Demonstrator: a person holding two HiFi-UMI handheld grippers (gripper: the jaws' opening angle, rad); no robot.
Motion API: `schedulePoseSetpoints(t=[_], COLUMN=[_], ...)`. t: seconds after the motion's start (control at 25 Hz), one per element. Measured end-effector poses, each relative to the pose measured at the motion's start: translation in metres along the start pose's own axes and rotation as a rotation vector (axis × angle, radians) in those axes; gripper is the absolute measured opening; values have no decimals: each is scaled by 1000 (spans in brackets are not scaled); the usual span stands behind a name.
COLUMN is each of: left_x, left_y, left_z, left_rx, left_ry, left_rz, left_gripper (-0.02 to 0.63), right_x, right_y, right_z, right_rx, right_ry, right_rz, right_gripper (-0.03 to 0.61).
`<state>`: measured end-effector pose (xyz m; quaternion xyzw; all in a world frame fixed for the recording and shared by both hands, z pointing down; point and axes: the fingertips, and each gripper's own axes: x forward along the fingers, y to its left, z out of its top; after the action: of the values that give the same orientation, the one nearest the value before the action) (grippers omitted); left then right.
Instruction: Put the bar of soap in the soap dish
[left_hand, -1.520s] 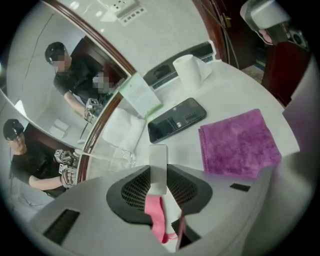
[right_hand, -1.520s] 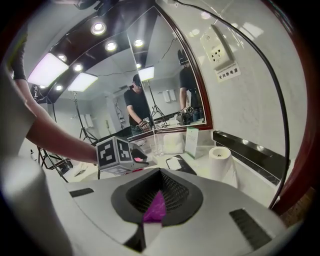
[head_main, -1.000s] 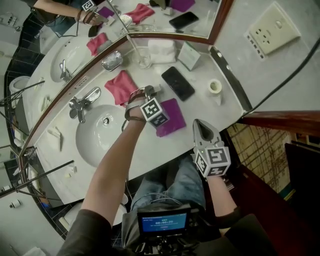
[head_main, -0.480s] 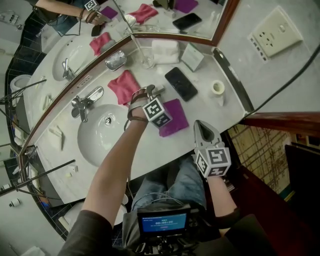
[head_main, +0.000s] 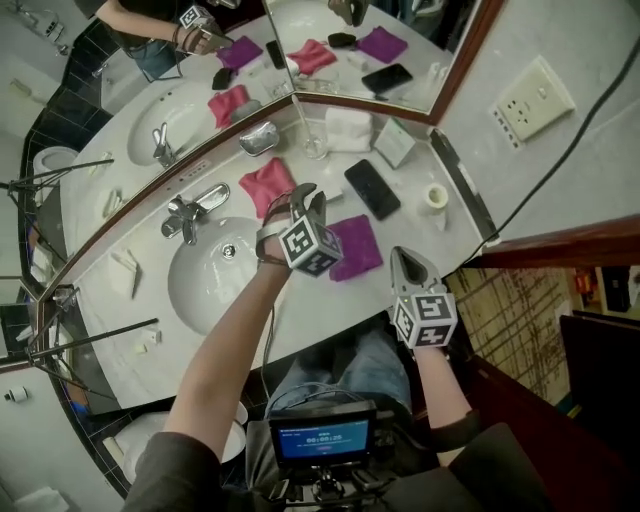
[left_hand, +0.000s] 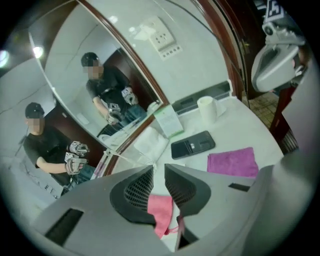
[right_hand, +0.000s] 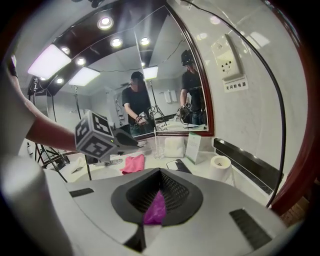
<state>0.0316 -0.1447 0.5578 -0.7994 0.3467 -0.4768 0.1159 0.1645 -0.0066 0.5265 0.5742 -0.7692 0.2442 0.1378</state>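
Jaws just narrowed to an empty slit, the left gripper (head_main: 310, 198) hovers by the crumpled pink cloth (head_main: 262, 185), presumably hunting soap; the right gripper (head_main: 400, 256), pressed together on nothing, idles.

The soap dish (head_main: 258, 137), a small silvery metal tray with rounded corners, sat upright at the back edge of the counter (head_main: 330, 297). Glare hid whether it held anything, and the bar of soap could not be picked out.

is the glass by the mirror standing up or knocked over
Upright: in the right gripper view the glass stands on its base beside the white towel, mouth up.
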Motion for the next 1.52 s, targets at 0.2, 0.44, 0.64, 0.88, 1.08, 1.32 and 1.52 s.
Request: schedulePoseSetpoints(t=[0.2, 0.44, 0.64, 0.88, 1.08, 1.32, 1.52], left_x=[-67, -150, -214, -281, -317, -332, -335], left_y=[35, 66, 106, 134, 146, 147, 145], left_z=[3, -17, -41, -58, -71, -87, -90], left_rx=[-195, -470, -617, -726, -756, -799, -800], left_ry=[-136, -277, -352, -407, -415, -416, -402], left_rz=[23, -5, 47, 108, 155, 214, 243], left_gripper=[5, 5, 5, 5, 5, 5, 4], right_x=[-2, -5, -1, 6, 12, 16, 18], right_y=[8, 10, 13, 16, 12, 10, 7], right_z=[10, 2, -10, -26, -39, -47, -44], right_rx=[-26, -34, -74, -93, -121, -142, -175], right_ry=[3, 34, 85, 152, 194, 217, 218], right_rz=[-8, -42, -45, -32, -30, -20, -1], right_gripper=[17, 18, 18, 18, 18, 18, 18])
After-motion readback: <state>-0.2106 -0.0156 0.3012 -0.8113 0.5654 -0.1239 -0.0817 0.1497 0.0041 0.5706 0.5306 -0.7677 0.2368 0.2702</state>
